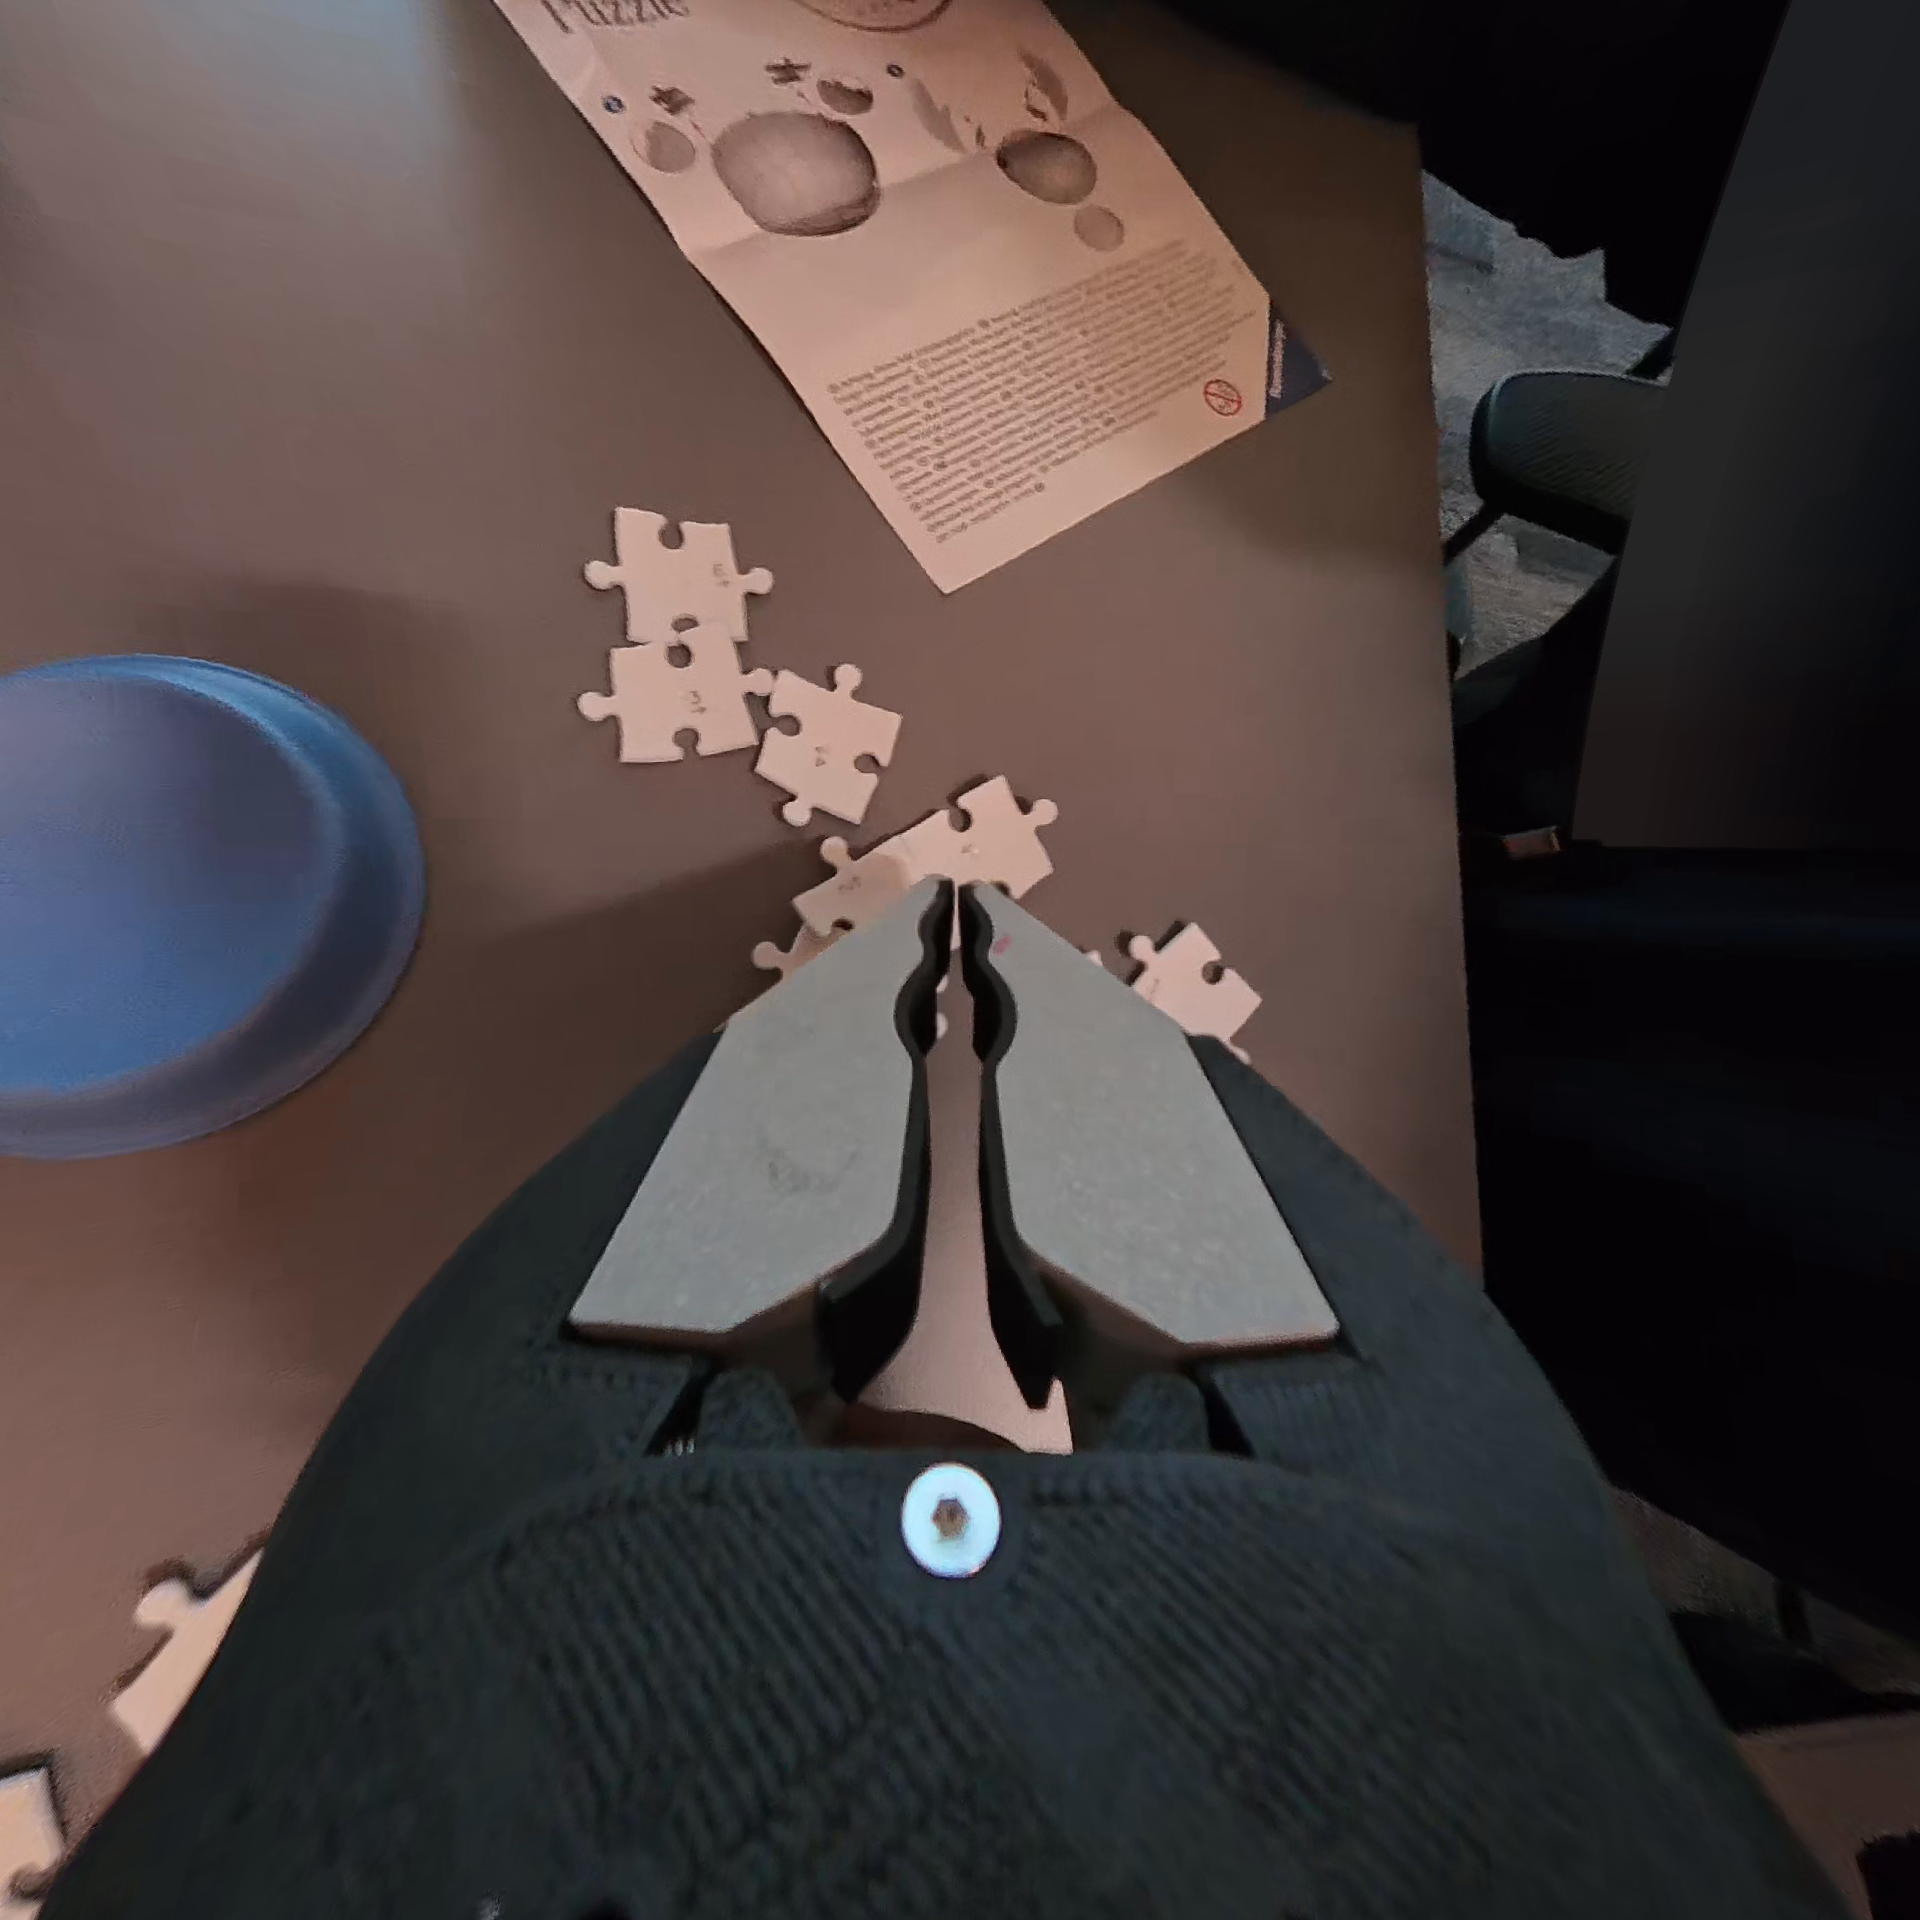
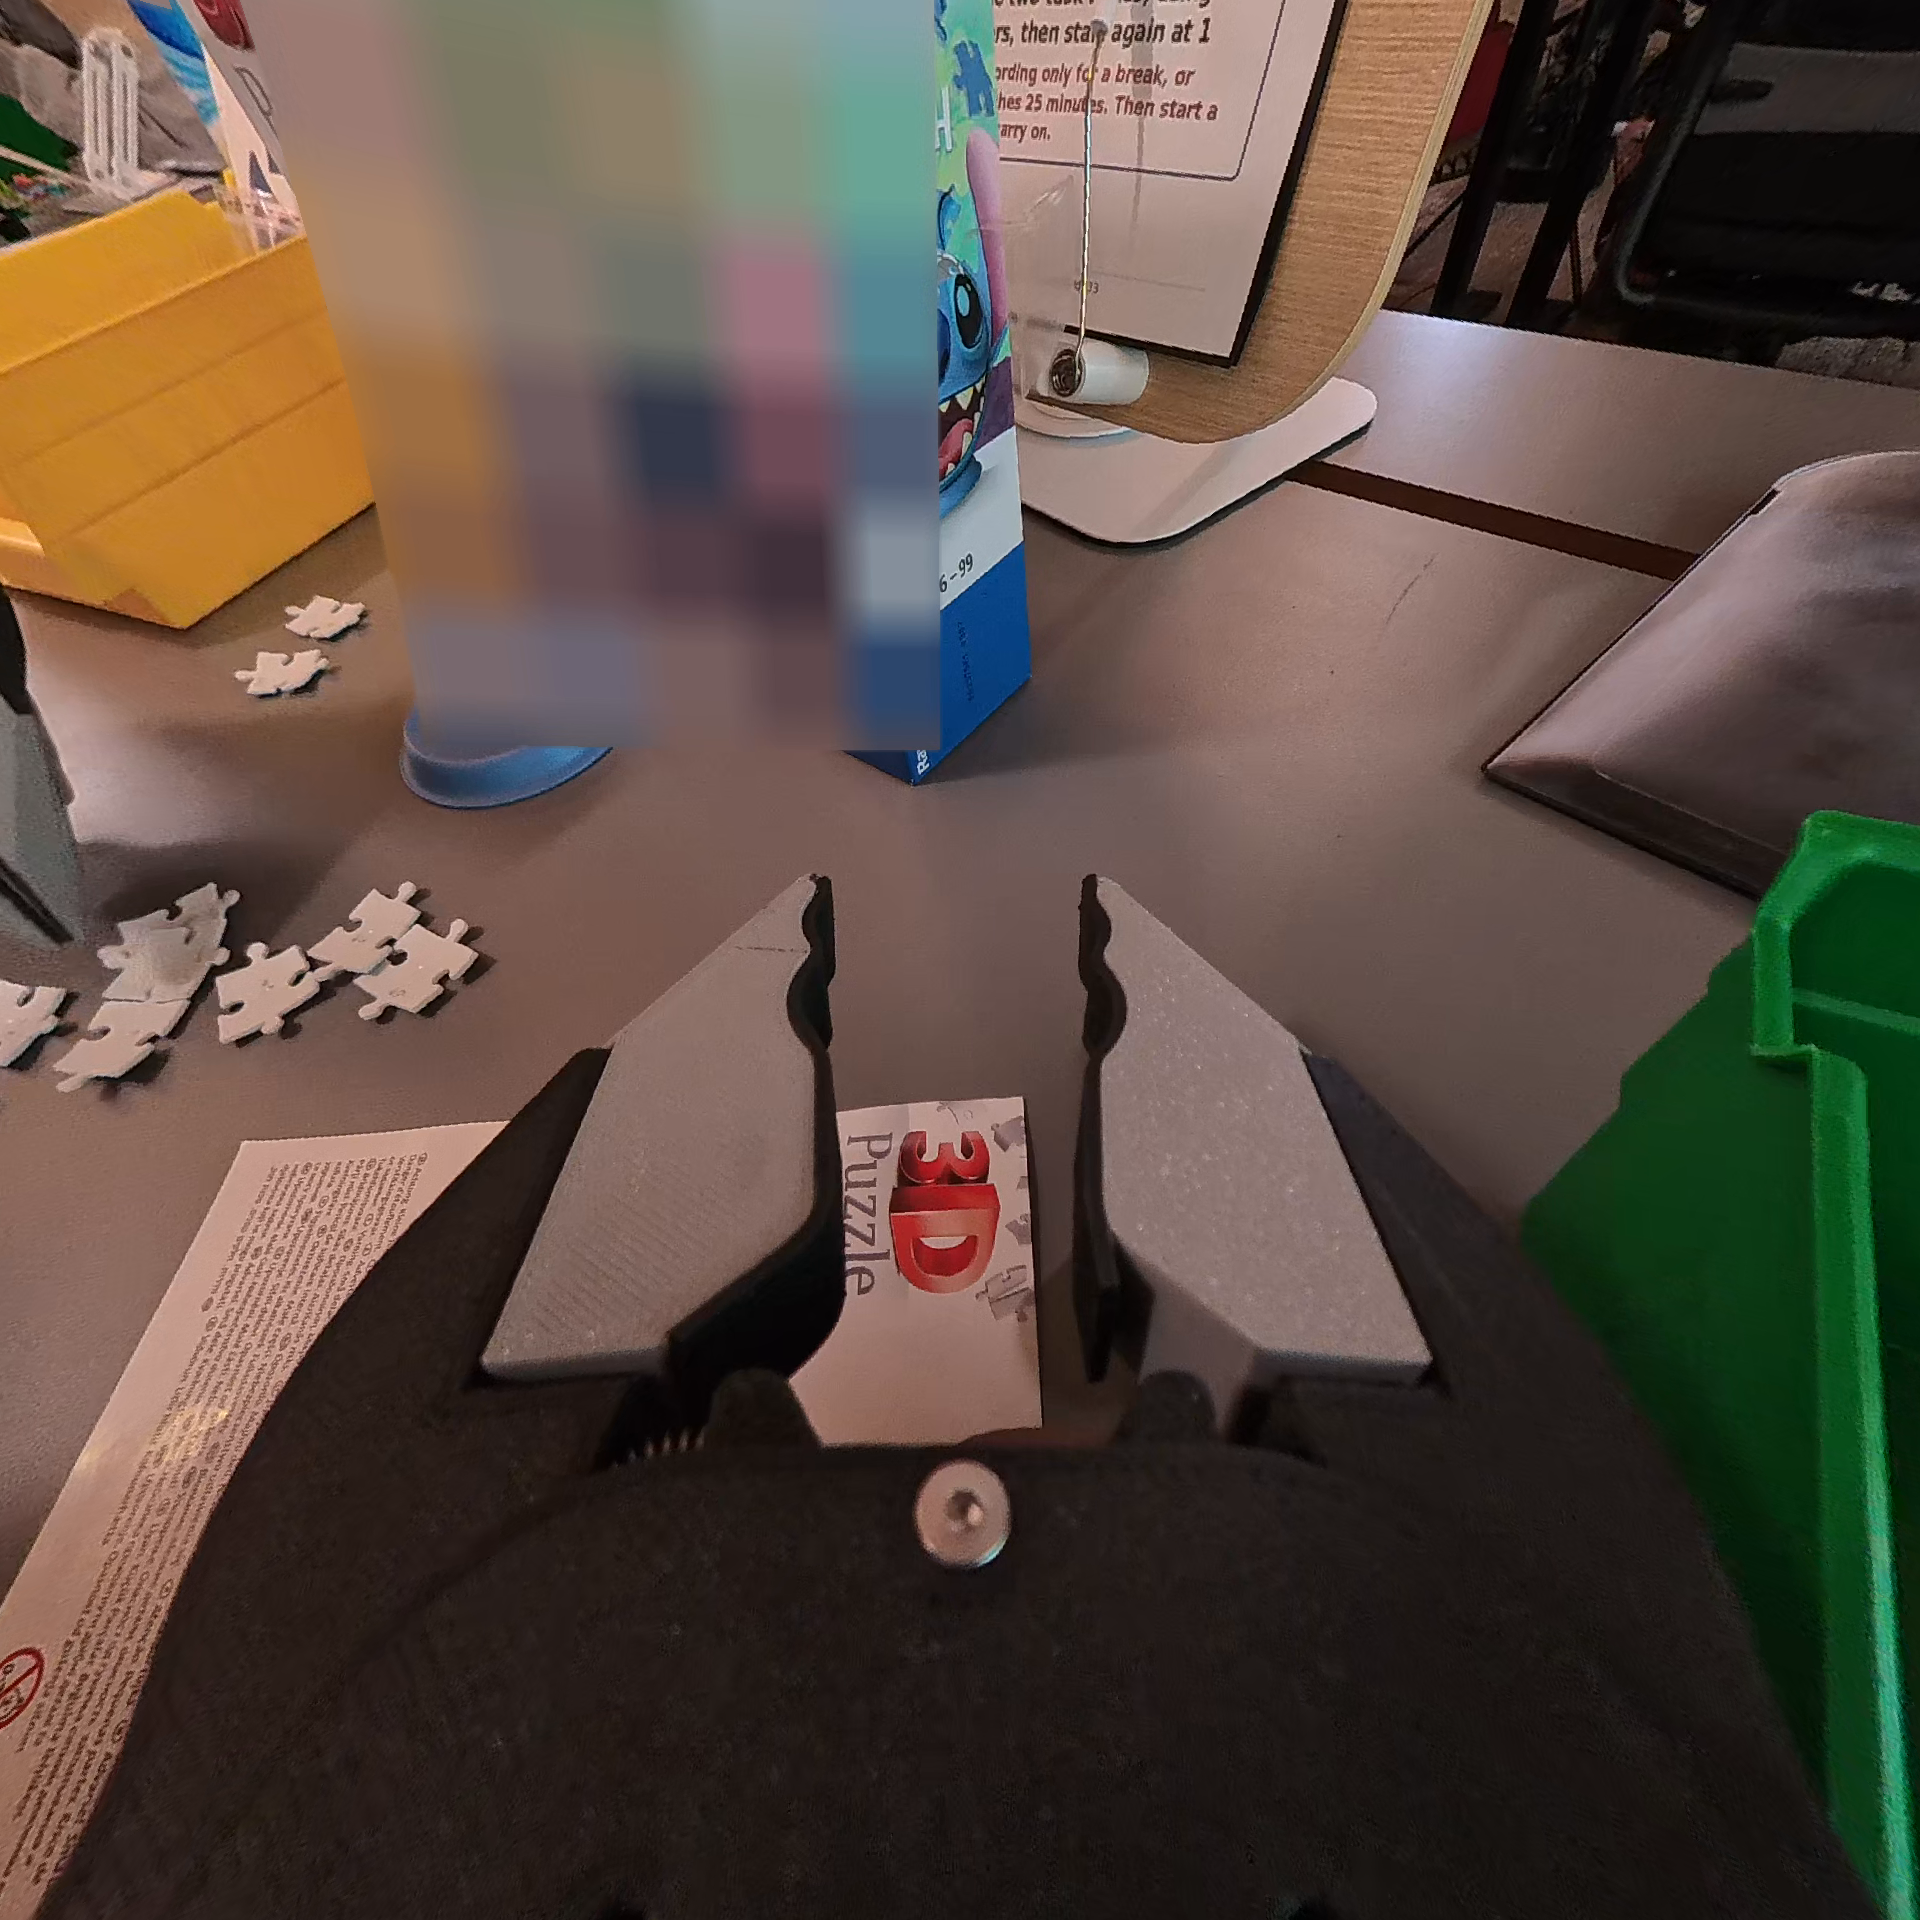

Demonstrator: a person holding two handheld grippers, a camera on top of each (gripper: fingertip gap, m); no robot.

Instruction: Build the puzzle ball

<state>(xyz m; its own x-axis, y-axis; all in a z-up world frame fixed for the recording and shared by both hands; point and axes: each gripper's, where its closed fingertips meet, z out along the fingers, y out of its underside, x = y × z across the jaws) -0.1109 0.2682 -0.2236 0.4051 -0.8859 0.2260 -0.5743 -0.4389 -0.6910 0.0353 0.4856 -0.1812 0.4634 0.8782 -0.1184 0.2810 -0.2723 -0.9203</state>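
Your left tongs (image 1: pixel 956 888) pinch a puzzle piece (image 1: pixel 997 831); right tongs (image 2: pixel 956 883) stand open, empty. Thin-edge grip may slip, dropping it among neighbouring pieces.

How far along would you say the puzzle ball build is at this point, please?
Barely begun. Done: the instruction sheet is unfolded and loose puzzle pieces lie white side up on the table. In hand: the left gripper is nearly closed over a piece; the right gripper is open, empty. Left: all joining; no ball section visible.
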